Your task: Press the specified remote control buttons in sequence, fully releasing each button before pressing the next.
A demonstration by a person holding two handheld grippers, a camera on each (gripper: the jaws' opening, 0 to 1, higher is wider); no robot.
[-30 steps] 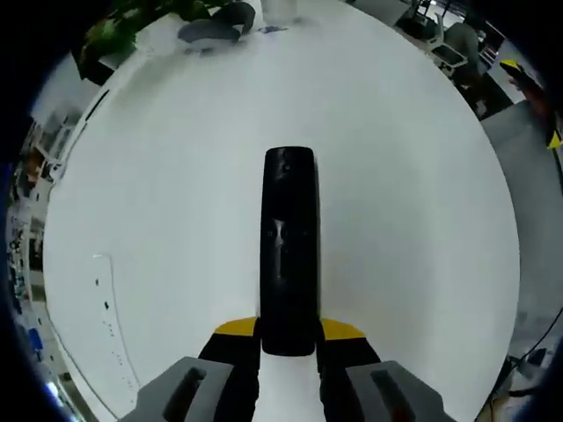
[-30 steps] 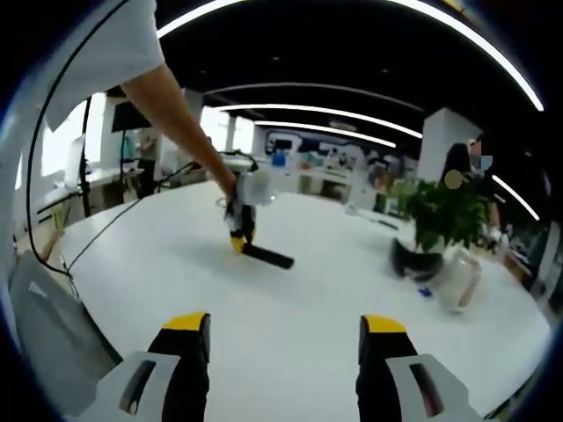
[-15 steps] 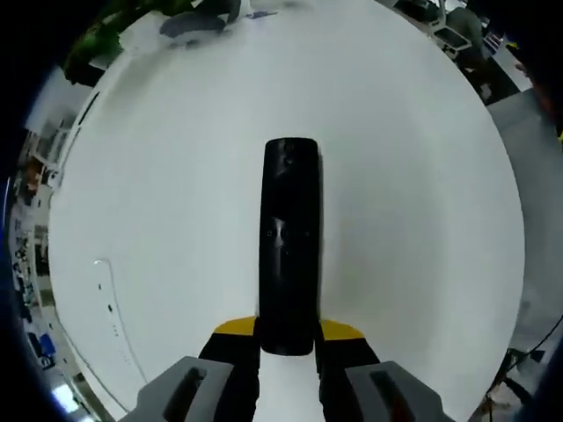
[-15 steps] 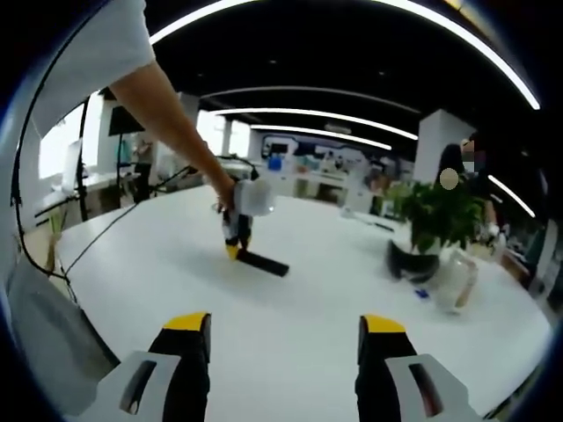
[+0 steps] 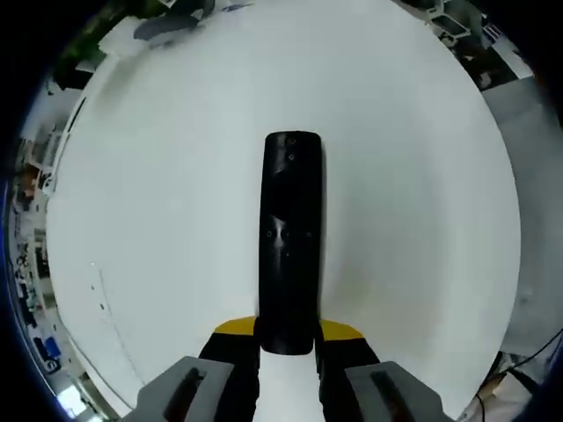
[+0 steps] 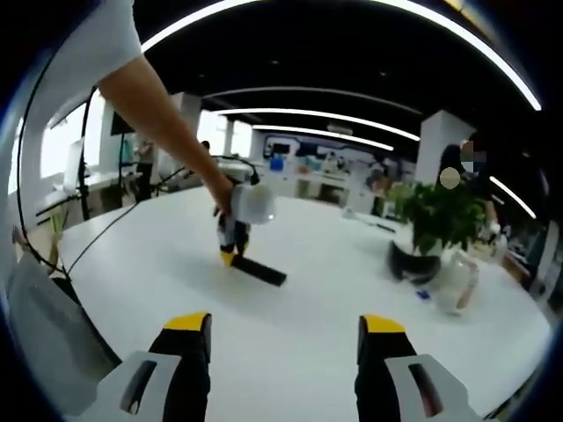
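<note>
- My left gripper (image 5: 288, 338) has its yellow-tipped jaws closed on the near end of the black remote control (image 5: 290, 237), seen in the left gripper view running straight away from me along the jaws.
- The remote lies lengthwise over the white table (image 5: 413, 202); its far end carries a small round button, though other buttons are too dim for me to make out.
- From the right gripper view, the same remote (image 6: 259, 272) shows as a dark bar low over the tabletop, its far end close to or on the surface; I cannot tell which.
- The left gripper (image 6: 230, 249) grips it from above there, held by a person's bare arm (image 6: 158, 123) reaching in from the upper left.
- My right gripper (image 6: 286, 338) hovers well apart from the remote, jaws spread wide and holding nothing.
- Toward the table's far right edge stand a potted plant (image 6: 431, 220) in a dark pot and, just beside it, a clear container (image 6: 456, 280).
- Ceiling light strips (image 6: 317, 112) arc over the open office behind.
</note>
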